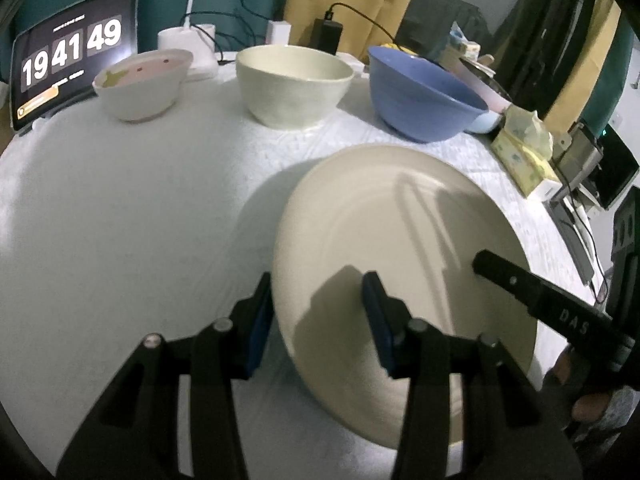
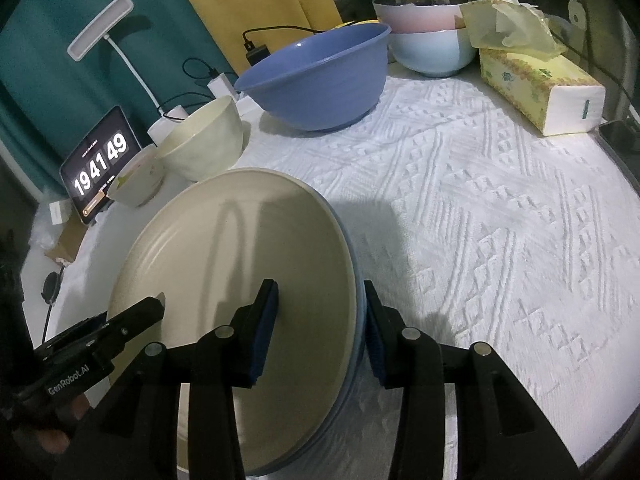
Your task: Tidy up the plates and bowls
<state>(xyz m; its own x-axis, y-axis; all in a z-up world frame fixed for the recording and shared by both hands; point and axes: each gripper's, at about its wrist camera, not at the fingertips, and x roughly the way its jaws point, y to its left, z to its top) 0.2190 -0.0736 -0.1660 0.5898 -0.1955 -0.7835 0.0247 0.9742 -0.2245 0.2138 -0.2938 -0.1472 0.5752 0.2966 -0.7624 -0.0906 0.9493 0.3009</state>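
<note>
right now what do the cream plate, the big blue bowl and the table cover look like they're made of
Cream plate: likely glazed ceramic, a smooth satin face with faint concentric rings.
Blue bowl: plastic or matte-glazed ceramic; even colour, soft sheen, thin rim, so I cannot settle it.
Table cover: white woven fabric, matte, with a raised geometric pattern.
</note>
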